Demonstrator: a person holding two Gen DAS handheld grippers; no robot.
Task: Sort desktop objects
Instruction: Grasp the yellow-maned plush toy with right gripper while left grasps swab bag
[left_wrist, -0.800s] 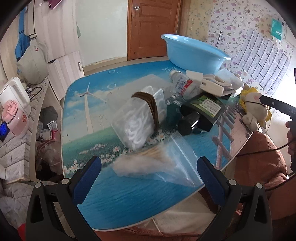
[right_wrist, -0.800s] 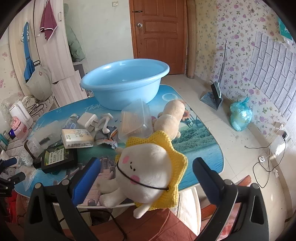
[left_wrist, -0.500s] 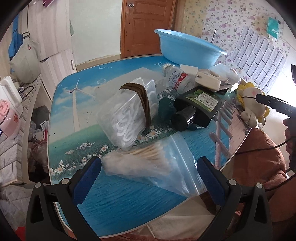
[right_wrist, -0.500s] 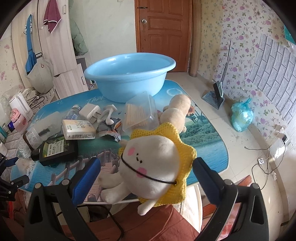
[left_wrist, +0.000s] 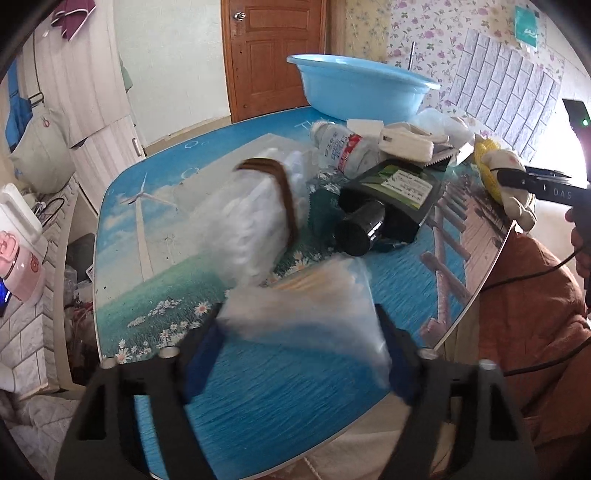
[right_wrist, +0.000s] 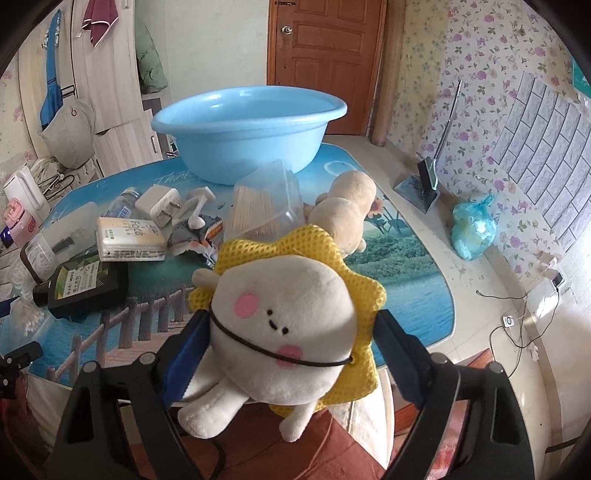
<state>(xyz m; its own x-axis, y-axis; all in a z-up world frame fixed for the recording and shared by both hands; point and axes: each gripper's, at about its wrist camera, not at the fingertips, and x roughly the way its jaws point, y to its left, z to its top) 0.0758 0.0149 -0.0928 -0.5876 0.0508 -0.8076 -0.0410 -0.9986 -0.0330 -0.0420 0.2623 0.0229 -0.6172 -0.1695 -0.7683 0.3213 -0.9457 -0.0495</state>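
My left gripper has closed on a clear zip bag of cotton swabs at the near edge of the printed table; its blue pads press the bag's sides. Behind the bag lies a clear box of cotton pads with a brown band. My right gripper is shut on a white plush toy with a yellow mesh collar, held at the table's near edge. The toy also shows in the left wrist view. A blue basin stands at the back of the table.
Between the grippers lie a black bottle with a green label, a white "Face" box, a white charger, a small plastic bottle, a clear toothpick box and a beige plush. A rust-coloured cushion is below the table edge.
Both grippers have closed: the left on the swab bag, the right on the plush toy. Both have also moved closer to their objects.
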